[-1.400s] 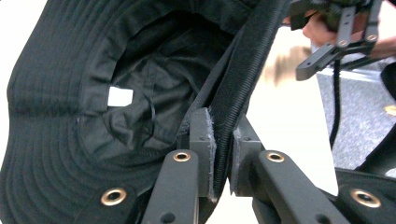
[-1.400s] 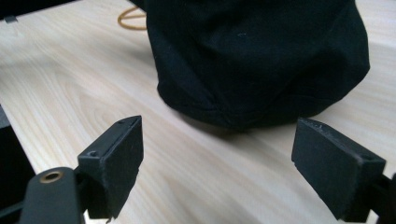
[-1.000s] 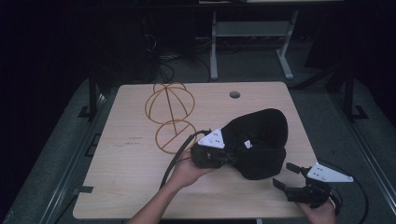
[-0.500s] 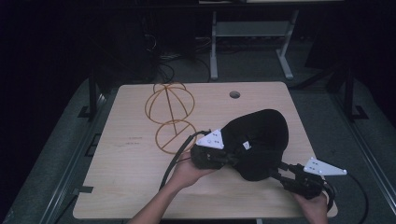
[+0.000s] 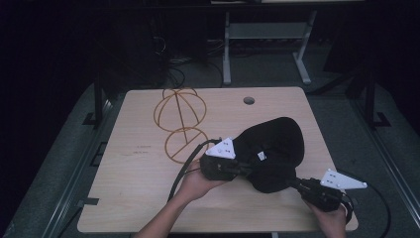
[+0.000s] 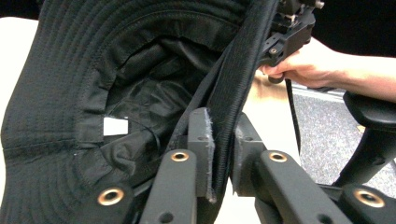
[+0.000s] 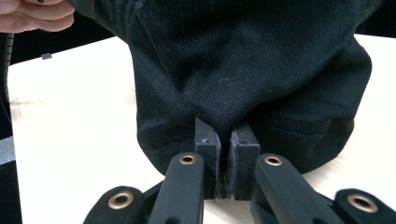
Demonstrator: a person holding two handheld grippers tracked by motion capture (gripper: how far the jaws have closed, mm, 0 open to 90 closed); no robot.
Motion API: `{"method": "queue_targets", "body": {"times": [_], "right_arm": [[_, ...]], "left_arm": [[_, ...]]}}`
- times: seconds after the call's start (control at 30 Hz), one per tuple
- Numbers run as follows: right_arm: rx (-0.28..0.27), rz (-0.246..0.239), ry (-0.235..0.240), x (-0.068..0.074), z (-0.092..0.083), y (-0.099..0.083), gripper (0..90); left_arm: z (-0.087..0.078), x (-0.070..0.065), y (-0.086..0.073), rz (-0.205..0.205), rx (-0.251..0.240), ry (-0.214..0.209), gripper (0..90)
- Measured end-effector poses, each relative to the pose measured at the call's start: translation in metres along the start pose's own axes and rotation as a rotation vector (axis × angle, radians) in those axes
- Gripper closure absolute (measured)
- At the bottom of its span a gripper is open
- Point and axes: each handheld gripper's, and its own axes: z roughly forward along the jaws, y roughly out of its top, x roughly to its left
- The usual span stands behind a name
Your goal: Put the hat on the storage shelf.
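Black hat [image 5: 272, 148] lay on counter [image 5: 138, 198], near right. Left gripper [image 6: 223, 140] pinched its brim; right gripper [image 7: 227, 140], jaws just closed, clamped the fabric, likely to lift toward wire stand [image 5: 179, 124].

High view overlooks the table [image 5: 148, 198]; both gripper views closely share the hat [image 5: 277, 144].

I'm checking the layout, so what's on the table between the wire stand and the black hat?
In the high view, the left gripper and the hand holding it lie between the wire stand and the hat; its jaws pinch the brim.
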Motion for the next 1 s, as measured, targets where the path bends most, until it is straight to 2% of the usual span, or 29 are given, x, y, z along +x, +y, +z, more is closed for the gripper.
{"method": "queue_targets", "body": {"times": [0.23,0.4,0.57,0.83,1.0], "right_arm": [[-0.022,-0.006,0.000,0.002,-0.006,0.005,85.4],[-0.041,0.003,-0.010,0.000,-0.012,0.007,85.5],[-0.045,-0.016,-0.030,0.001,-0.020,0.012,85.7],[-0.061,-0.060,-0.051,0.005,-0.033,0.031,85.9],[-0.065,-0.080,-0.052,0.007,-0.035,0.043,86.1]], "left_arm": [[-0.006,-0.003,0.000,0.000,0.027,0.040,63.1],[-0.012,-0.006,0.000,0.004,0.035,0.067,55.4],[-0.019,-0.007,-0.004,0.003,0.041,0.080,50.6],[-0.031,-0.009,-0.014,-0.010,0.039,0.117,43.1],[-0.039,-0.010,-0.023,-0.021,0.034,0.125,41.6]]}}
